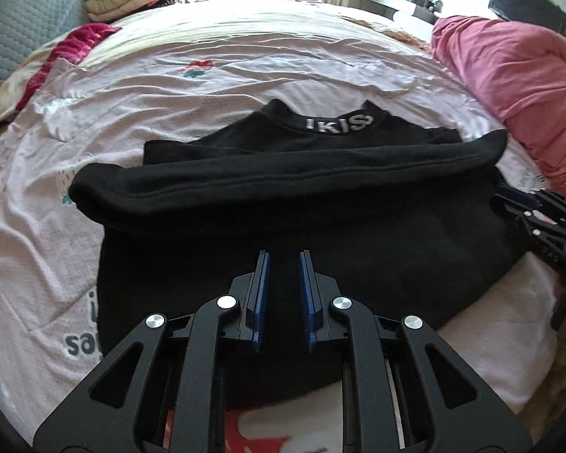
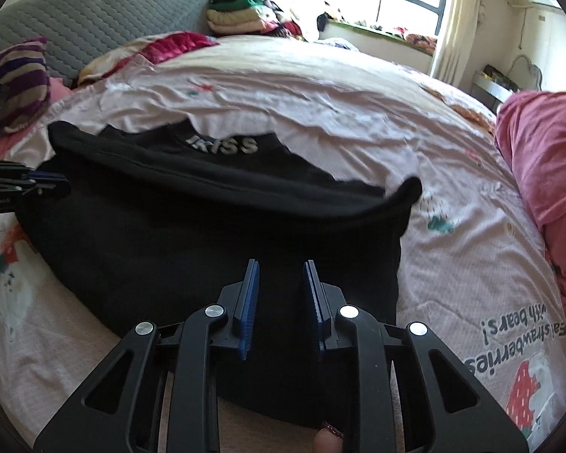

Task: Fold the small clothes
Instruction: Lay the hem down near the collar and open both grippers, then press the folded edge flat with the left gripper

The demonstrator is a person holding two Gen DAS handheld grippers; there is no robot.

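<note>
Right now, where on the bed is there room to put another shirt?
Bare sheet beyond the black top, and between it and the pink quilt. Crowded: clothes pile by the headboard.

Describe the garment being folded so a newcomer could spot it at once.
Start from the wide bed sheet, pale pink with printed cartoons. In its middle lies the black top, partly folded. It is the only black item there, with silver lettering on its collar.
</note>
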